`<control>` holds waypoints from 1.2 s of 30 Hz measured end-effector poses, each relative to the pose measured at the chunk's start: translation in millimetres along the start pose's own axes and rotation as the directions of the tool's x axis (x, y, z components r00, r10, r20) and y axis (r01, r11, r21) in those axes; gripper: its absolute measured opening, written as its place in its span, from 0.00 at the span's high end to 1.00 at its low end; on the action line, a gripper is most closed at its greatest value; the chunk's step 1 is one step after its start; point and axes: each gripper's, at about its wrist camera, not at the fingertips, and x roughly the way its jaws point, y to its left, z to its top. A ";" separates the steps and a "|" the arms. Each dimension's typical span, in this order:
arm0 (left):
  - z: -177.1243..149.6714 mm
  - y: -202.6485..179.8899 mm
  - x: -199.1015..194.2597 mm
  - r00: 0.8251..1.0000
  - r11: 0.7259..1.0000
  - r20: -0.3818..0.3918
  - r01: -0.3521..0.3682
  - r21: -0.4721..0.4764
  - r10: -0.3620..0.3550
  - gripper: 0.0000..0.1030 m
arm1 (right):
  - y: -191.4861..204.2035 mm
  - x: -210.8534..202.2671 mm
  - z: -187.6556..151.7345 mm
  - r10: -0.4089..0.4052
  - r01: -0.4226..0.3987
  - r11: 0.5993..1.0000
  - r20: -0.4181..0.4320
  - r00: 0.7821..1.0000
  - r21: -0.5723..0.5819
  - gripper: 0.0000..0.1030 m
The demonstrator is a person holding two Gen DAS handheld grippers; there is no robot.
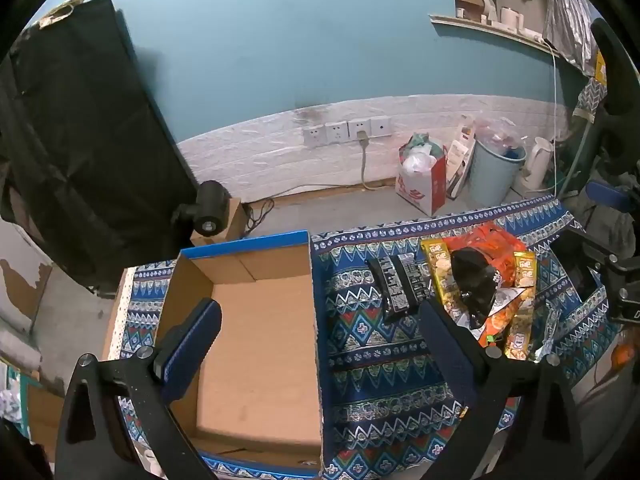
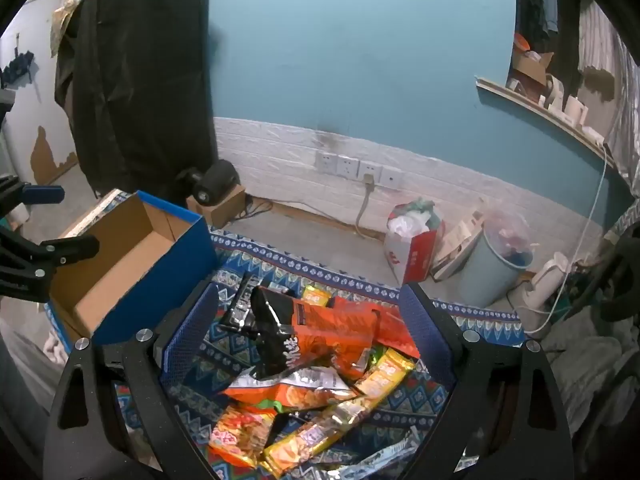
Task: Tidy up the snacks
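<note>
Your right gripper (image 2: pixel 308 320) is spread wide above the snack pile (image 2: pixel 316 376), whose nearest packets are cut off by the frame; your left gripper (image 1: pixel 320 324), also apart and empty, straddles the cardboard box (image 1: pixel 256 320) wall, with two dark bars (image 1: pixel 400 284) beyond.

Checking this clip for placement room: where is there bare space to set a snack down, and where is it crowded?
The cardboard box floor looks bare. Patterned cloth lies open between the box's blue wall and the two black bars. The snack pile is crowded, packets overlapping, under the open right gripper. The left gripper is open, straddling the box wall.
</note>
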 end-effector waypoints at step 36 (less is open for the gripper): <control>-3.9 -2.3 5.5 1.000 1.000 -0.020 0.012 0.011 -0.012 0.03 | -6.3 1.8 -1.9 0.002 -0.002 1.000 -0.019 1.000 0.005 0.13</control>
